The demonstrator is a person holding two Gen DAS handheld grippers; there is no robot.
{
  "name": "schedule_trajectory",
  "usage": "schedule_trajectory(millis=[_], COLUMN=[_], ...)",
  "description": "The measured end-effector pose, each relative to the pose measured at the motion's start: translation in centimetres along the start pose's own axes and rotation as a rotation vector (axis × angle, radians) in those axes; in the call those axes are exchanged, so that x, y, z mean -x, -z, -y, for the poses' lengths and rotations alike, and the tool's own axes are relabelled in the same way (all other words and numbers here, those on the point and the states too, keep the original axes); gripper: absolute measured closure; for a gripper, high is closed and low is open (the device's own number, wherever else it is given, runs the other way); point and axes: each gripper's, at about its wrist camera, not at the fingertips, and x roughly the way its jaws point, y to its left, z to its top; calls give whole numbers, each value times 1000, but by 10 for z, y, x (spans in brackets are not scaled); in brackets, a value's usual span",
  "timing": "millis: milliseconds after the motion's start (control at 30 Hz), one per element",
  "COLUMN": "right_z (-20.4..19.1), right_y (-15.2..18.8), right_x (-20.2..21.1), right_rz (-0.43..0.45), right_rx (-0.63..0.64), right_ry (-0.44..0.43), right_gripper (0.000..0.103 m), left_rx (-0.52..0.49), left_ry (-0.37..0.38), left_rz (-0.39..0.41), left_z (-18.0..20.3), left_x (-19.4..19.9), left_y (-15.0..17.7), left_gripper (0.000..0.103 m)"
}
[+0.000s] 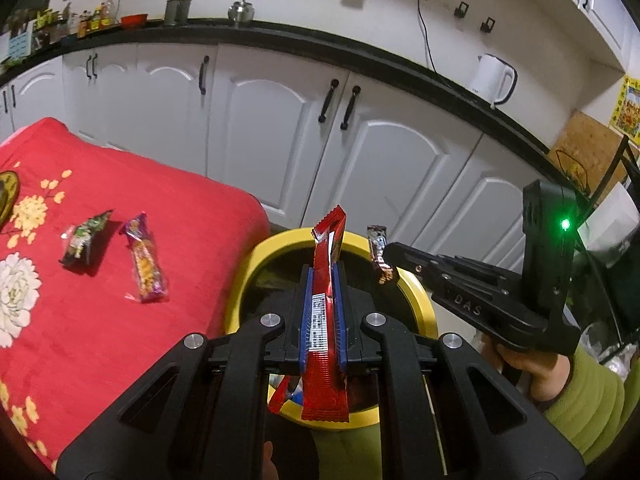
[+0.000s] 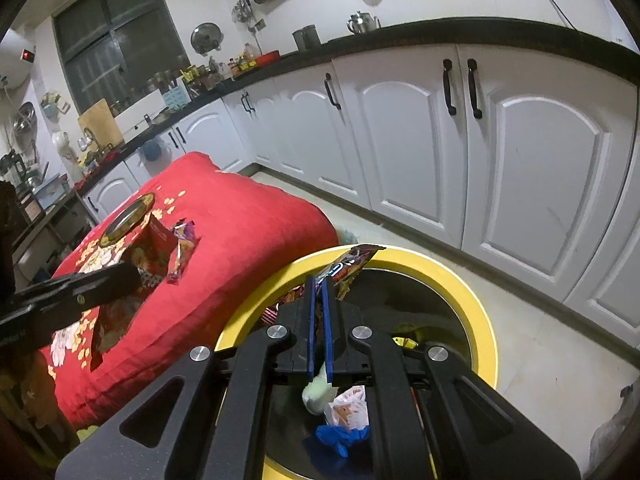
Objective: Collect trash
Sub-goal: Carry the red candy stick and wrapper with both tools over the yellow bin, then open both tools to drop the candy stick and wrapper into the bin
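Note:
My left gripper (image 1: pixel 323 276) is shut on a long red wrapper (image 1: pixel 326 344) that stands upright between its blue pads, above the near rim of a yellow-rimmed bin (image 1: pixel 420 304). To its right, my right gripper (image 1: pixel 390 252) is shut on a small brown wrapper (image 1: pixel 382 258) over the same bin. In the right wrist view the right gripper (image 2: pixel 319 284) pinches that dark wrapper (image 2: pixel 348 264) above the bin (image 2: pixel 476 308). The left gripper (image 2: pixel 134 274) with its red wrapper (image 2: pixel 156 240) shows at the left. Two more wrappers lie on the red cloth, a green-black wrapper (image 1: pixel 82 240) and a purple-orange wrapper (image 1: pixel 146 264).
The red flowered cloth (image 1: pixel 180 208) covers a table left of the bin. Inside the bin lie a blue crumpled item (image 2: pixel 340 436) and a white wrapper (image 2: pixel 350 404). White cabinets (image 1: pixel 280 128) with a black counter run behind. A green sleeve (image 1: pixel 592 396) is at the lower right.

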Motion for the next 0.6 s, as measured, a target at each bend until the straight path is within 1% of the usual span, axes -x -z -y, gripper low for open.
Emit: schedule_trajectory(millis=[133, 367, 500, 533, 600], right_z=[6, 20, 27, 28, 31], right_y=[3, 9, 10, 10, 10], right_x=[-3, -13, -16, -16, -16], right_rz=[-25, -93, -110, -116, -117], right_rx=[-5, -36, -58, -63, -68], right_ry=[-4, -5, -4, -8, -7], right_gripper=[99, 98, 98, 98, 96], left_rx=[-3, -10, -2, -1, 2], left_ry=[16, 37, 49, 49, 45], left_rz=[-37, -97, -122, -125, -126], left_z=[5, 11, 12, 12, 11], left_x=[-12, -33, -42, -43, -44], left_y=[6, 18, 23, 24, 24], left_gripper=[97, 97, 96, 95, 86])
